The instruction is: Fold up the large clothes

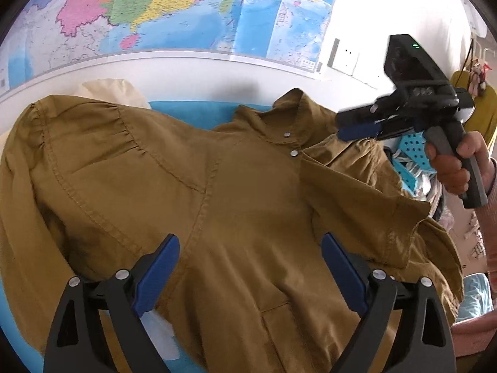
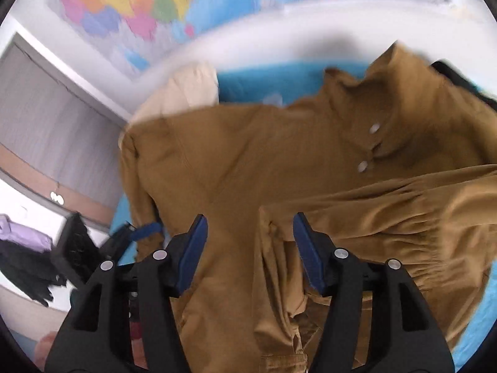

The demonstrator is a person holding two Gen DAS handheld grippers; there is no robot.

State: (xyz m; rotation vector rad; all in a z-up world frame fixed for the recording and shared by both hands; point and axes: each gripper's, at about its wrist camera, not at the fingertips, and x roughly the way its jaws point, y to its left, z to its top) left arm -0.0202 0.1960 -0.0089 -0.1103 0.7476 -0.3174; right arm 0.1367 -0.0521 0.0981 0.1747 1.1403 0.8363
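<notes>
One jacket (image 1: pixel 242 205), mustard brown, lies spread across the blue bed (image 1: pixel 192 113), collar toward the white wall and map (image 1: pixel 174 9); we count two silver snaps (image 1: pixel 290 144) below the collar. One cream pillow (image 1: pixel 115 91) sits behind its far left shoulder. We hold two grippers. The left gripper (image 1: pixel 250 275) hovers over the jacket's lower front with jaws wide and nothing between the pads. The right gripper (image 2: pixel 250 248) has jaws partly spread and gripping nothing, with a folded-over sleeve (image 2: pixel 388 214) lying under and beside its right pad; whether the cloth touches the pad we cannot tell. In the left view one hand (image 1: pixel 456 164) grips that gripper's handle near the jacket's right shoulder. On the left the jacket reaches the bed's near edge, leaving a strip of blue; to the right a cluttered pile (image 1: pixel 416 168) crowds the hem, and open bed remains only behind the collar.
</notes>
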